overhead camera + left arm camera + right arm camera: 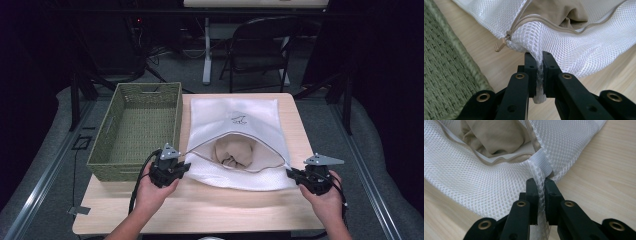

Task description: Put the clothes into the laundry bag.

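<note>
A white mesh laundry bag (235, 120) lies on the wooden table, its zipped mouth gaping toward me with a tan garment (234, 151) inside. My left gripper (186, 166) is shut on the bag's near-left corner; in the left gripper view the mesh (554, 37) is pinched between the jaws of the gripper (538, 55), just right of the beige zipper pull (500, 45). My right gripper (290, 173) is shut on the near-right corner, where the mesh (486, 187) bunches between the jaws of the gripper (539, 181) below a white fabric tab (541, 163). The tan garment (496, 137) lies behind.
A green woven basket (137, 127) stands on the table's left side, close beside the left gripper. A dark folding chair (260, 47) and a table leg stand beyond the far edge. Bare wood (225, 205) runs along the near edge.
</note>
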